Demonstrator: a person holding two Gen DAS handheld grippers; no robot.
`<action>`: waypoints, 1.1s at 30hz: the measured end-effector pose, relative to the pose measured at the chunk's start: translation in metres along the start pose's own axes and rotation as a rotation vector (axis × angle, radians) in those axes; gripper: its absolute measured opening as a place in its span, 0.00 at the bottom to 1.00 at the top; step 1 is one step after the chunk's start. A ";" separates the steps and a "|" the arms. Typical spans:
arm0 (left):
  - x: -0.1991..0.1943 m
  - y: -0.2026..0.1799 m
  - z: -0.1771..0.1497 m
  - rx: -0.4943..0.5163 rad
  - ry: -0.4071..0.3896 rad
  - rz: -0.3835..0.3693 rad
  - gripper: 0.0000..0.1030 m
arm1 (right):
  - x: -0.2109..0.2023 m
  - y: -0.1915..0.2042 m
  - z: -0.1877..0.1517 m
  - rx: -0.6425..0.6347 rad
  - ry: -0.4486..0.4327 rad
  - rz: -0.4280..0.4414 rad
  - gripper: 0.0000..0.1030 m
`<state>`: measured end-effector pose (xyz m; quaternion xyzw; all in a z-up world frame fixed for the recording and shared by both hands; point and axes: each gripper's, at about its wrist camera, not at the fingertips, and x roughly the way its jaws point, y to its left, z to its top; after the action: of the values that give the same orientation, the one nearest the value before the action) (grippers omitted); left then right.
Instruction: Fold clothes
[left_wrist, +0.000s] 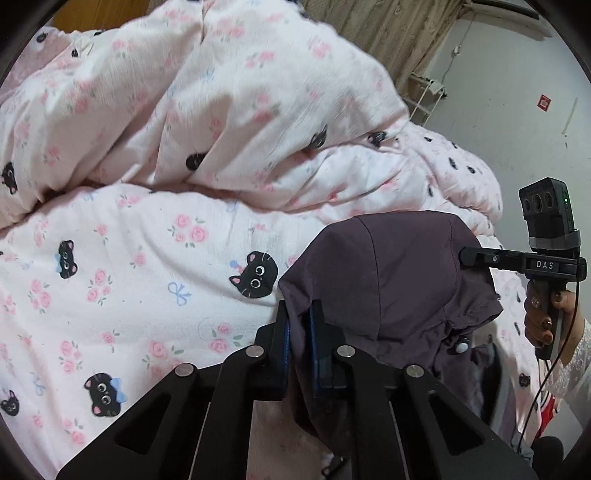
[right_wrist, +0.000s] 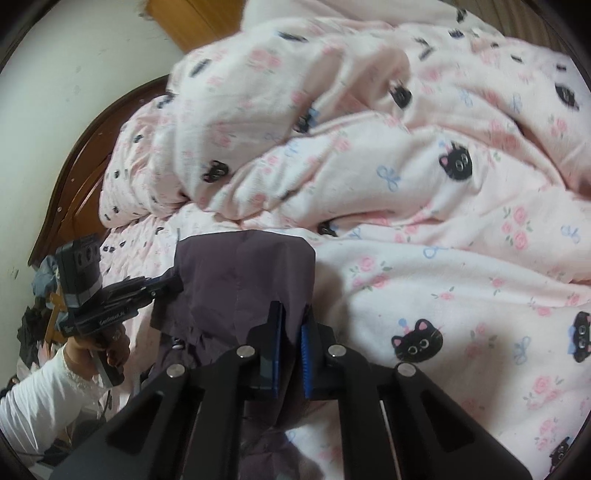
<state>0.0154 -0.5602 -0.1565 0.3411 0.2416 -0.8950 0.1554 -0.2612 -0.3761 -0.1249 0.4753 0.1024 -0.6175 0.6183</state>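
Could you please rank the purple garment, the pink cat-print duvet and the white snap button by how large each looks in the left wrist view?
1. pink cat-print duvet: fills most of the view.
2. purple garment: a much smaller patch, though it hangs close to the camera, which enlarges it.
3. white snap button: a tiny dot on the garment.

Your purple garment (left_wrist: 399, 280) is thin, matt woven cloth with a stitched seam and 1 glossy white snap (left_wrist: 461, 347) at its lower edge. Beneath it, the quilt (left_wrist: 147, 258) you work on is soft, crinkled matt cotton printed with roses and black cats. Beyond the quilt, the headboard (right_wrist: 79, 162) is dark polished wood, and both grippers' frames look matt black plastic with bright metal rivets.
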 end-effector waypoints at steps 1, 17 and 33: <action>-0.005 -0.003 0.000 0.007 -0.011 -0.005 0.05 | -0.006 0.005 -0.002 -0.016 -0.005 0.000 0.08; -0.104 -0.084 -0.068 0.217 -0.095 -0.053 0.03 | -0.098 0.095 -0.100 -0.326 -0.013 -0.053 0.07; -0.105 -0.130 -0.170 0.455 0.169 0.077 0.04 | -0.081 0.109 -0.211 -0.421 0.132 -0.150 0.07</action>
<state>0.1245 -0.3481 -0.1529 0.4502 0.0328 -0.8880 0.0880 -0.0877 -0.1949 -0.1283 0.3663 0.3042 -0.5944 0.6481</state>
